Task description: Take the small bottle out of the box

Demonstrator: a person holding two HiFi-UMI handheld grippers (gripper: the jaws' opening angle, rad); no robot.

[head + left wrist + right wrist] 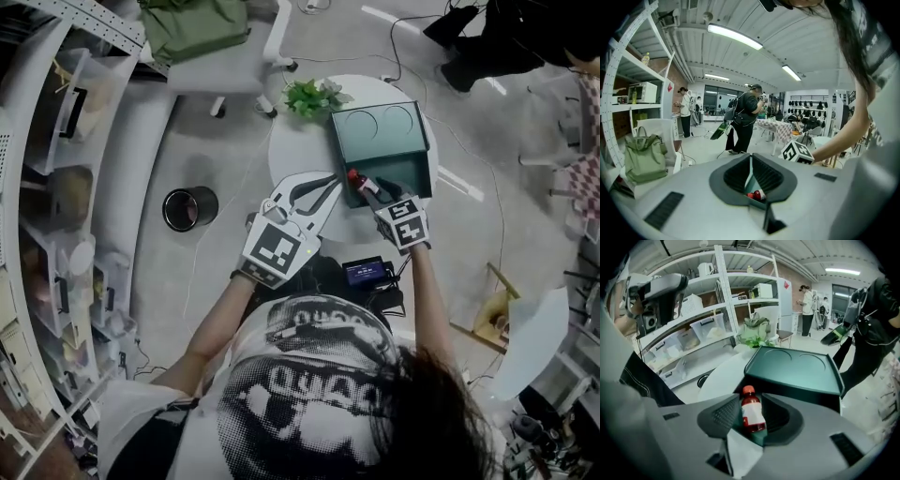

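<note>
1. in the right gripper view the right gripper (370,192) has its jaws spread, with the small bottle (752,416) between them. it has a red cap and a white label, and we see a gap beside each pad, so nothing clamps it.
2. the bottle leans a little at the lower left corner of the green box (412,173). teal shows under it, but we cannot tell whether it rests on the box floor.
3. the left gripper (751,159) has its jaw tips drawn together and holds nothing. it points at the box's left edge, and the bottle's red shows just past its pads.
4. the lid (380,124) stands open toward the top of the frame, leaving the box mouth uncovered from above.
5. the box sits on the right half of the round white table (300,155), its right wall near the table's rim. the bare tabletop lies left of the box.
6. a plant (314,97) sits at the table's upper rim, just beside the lid's left corner.
7. a dark device (366,272) sits at the lower rim, between the two forearms.
8. left of the table the floor lies open, apart from a black bin (190,207), and shelving (56,141) lines the frame's left edge.
</note>
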